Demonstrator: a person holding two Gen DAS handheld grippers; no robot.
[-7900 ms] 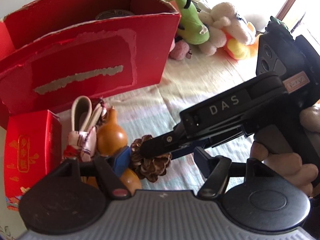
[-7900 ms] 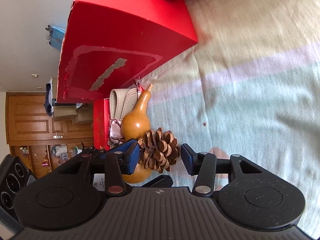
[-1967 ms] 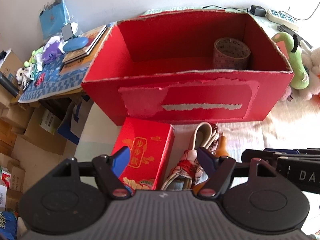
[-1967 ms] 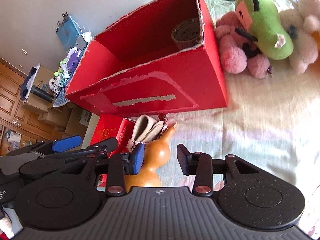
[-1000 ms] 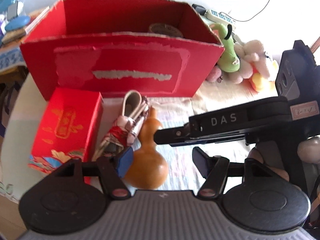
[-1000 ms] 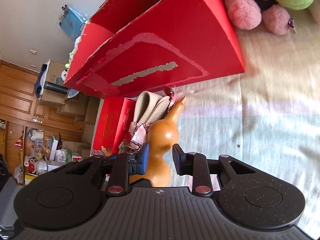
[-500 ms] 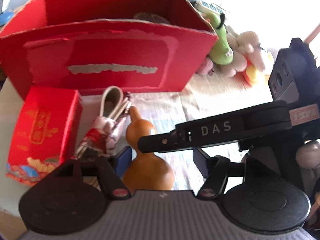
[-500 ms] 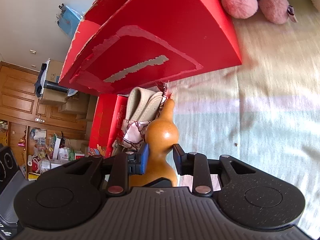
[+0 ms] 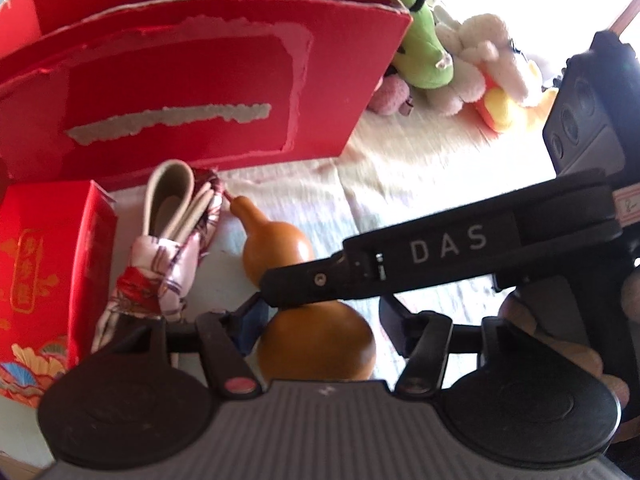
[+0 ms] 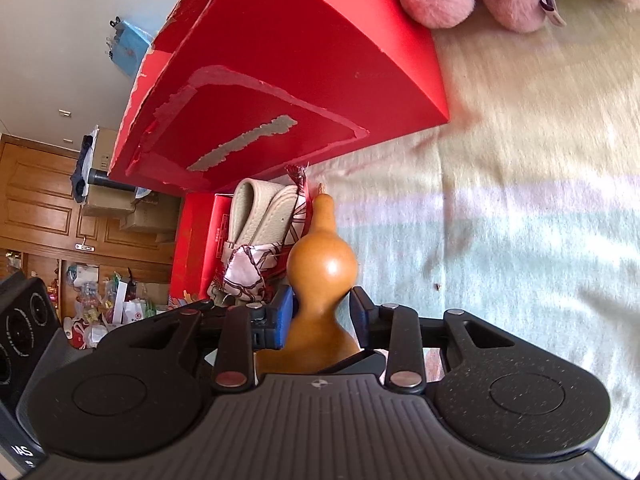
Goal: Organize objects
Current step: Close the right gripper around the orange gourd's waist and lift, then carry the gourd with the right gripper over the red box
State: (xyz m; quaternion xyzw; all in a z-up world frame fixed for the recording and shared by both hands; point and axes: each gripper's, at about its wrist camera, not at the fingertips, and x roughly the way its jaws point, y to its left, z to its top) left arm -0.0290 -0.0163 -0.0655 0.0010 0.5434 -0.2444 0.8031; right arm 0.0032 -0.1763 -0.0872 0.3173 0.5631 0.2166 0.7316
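Both grippers work at one gourd lying on the pale striped cloth, neck toward the big box. Seen from the left wrist, the left gripper has its jaws closing around the gourd's fat lower bulb; the left pad sits at the bulb's side, the right pad stands clear of it, so nothing is pinched. From the right wrist view, the right gripper straddles the gourd's waist with its jaws opening; whether the blue left pad touches the skin I cannot tell, and the right one shows a small gap.

Counting from left to right in the left wrist view: one small red packet with gold print, one folded beige strap bundle tied with a patterned scarf, the single gourd just beside it, one large open red box behind them all, and a heap of plush toys at the far right, with at least a green, a white and a pink one.

Compared with a second ago, the left gripper sits lower and nearer, the gourd fills more of its view, and its jaws are narrower. The right gripper's jaws are slightly wider apart than then. The pine cone seen about eight seconds back is gone from the cloth.
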